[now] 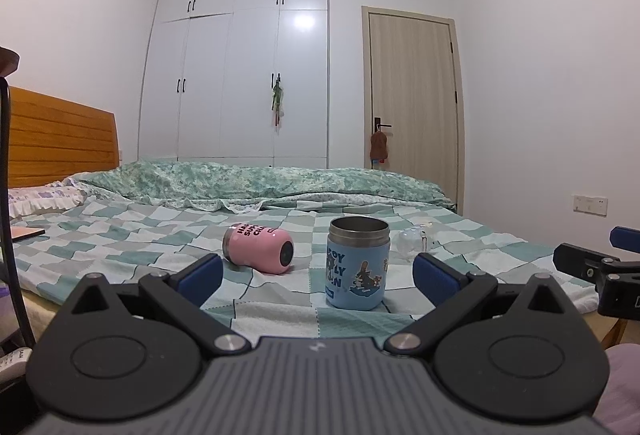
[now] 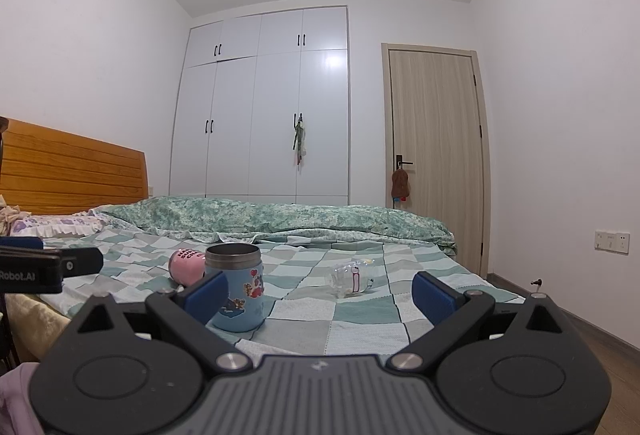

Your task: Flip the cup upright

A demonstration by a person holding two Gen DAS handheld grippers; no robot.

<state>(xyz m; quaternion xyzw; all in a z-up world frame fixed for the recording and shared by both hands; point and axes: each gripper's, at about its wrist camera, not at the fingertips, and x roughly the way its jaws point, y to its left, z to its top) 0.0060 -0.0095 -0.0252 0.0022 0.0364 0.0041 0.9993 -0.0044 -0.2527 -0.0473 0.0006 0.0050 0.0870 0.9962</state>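
Blue cup (image 1: 358, 263) already upright on bed (image 1: 120, 235). Pink cup (image 1: 258, 249) on side beside it, clear cup (image 2: 352, 277) on side further right. Left gripper (image 1: 318, 275), right gripper (image 2: 320, 293): jaws spread wide, empty. Approach pink cup level, pinch mid-body (soft bedding, may roll), rotate slowly.

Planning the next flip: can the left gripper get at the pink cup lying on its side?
Probably yes. The left gripper is open, and the pink cup lies ahead-left on the bedspread; the upright blue cup stands to its right, apart.
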